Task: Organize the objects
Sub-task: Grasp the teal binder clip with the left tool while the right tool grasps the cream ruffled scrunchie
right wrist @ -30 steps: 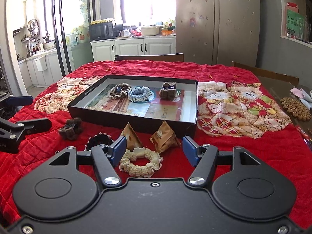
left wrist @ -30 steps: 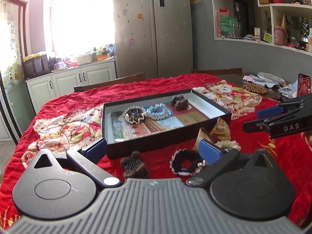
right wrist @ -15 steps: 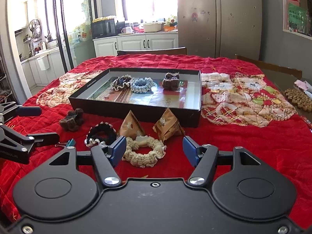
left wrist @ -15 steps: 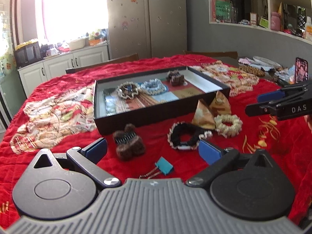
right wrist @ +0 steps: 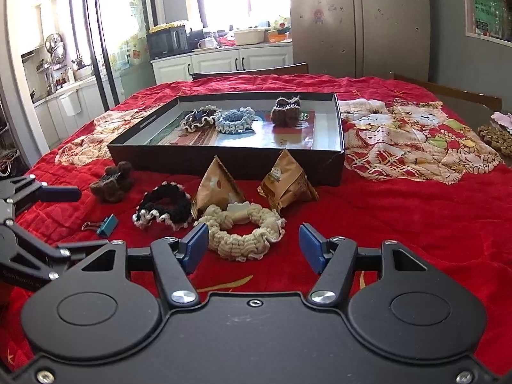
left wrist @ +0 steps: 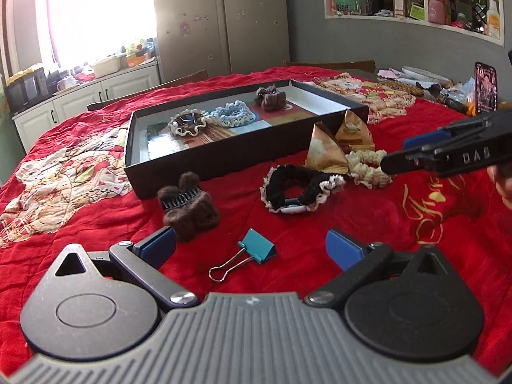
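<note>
Red tabletop [left wrist: 368,224]: both grippers, left [left wrist: 251,246] and right [right wrist: 252,243], tilt downward, jaws apart and empty, lower than a second ago.

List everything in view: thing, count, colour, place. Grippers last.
box tray: 1, black, mid-table on the red cloth.
scrunchies in tray: 2, dark one with cream frill, blue.
fuzzy hair claw in tray: 1, brown.
fuzzy hair claw on cloth: 1, brown, in front of tray.
black scrunchie: 1, cream-trimmed, on cloth.
cream scrunchie: 1, nearest right gripper.
pyramid packets: 2, tan, beside tray front.
binder clip: 1, teal, nearest left gripper.
left gripper: open, empty.
right gripper: open, empty.
</note>
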Demonstrator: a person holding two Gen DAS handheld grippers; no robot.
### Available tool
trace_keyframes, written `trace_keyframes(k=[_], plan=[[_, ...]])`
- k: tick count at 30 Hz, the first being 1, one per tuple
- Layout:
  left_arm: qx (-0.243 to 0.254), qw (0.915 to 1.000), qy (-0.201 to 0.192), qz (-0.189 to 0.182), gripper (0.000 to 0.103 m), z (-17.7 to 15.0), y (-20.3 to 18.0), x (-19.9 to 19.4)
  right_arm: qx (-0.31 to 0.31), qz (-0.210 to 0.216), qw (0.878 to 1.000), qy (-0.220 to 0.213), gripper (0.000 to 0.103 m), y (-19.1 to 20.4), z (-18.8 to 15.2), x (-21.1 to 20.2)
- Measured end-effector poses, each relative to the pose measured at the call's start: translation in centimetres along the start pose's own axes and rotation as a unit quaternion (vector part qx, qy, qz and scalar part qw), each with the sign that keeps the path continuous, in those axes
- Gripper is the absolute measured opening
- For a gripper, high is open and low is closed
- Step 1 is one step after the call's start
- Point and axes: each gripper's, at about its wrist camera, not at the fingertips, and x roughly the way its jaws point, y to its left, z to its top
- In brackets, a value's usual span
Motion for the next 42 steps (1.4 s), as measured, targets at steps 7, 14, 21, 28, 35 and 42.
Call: trace_keyframes(k=[7, 14, 21, 28, 35, 42], plan=[[-0.023, 0.9995, 0.011, -0.017, 0.099, -0.1, 0.9, 0.8, 0.009, -0.023, 1.000, -0.006, 0.056, -0.1, 0.2, 1.2], [-0.025, 0.9987, 0.023, -0.038, 0.092, 0.0, 0.9, 1.5, 0.002, -0.044, 0.999, 0.008, 0.048, -0.1, 0.1, 2.5], [-0.031, 0.9976, 0.027, -0.055, 0.089, 0.2, 1.3, 1.9, 0.004, -0.044, 0.999, 0.020, 0.045, -0.3, -0.2, 3.1], [-0.012, 0.9977, 0.020, -0.063, 0.069, 0.2, 0.7, 1.7, -0.001, -0.032, 0.999, 0.023, 0.029, -0.1, -0.2, 3.0], [-0.002, 0.9970, 0.013, -0.076, 0.051, 0.2, 0.4, 1.5, -0.008, -0.025, 0.999, 0.023, 0.023, 0.2, -0.3, 2.8], [0.010, 0.9960, 0.010, -0.088, 0.032, 0.2, -0.2, 1.3, -0.011, -0.023, 0.999, 0.023, 0.021, 0.2, -0.4, 2.7]])
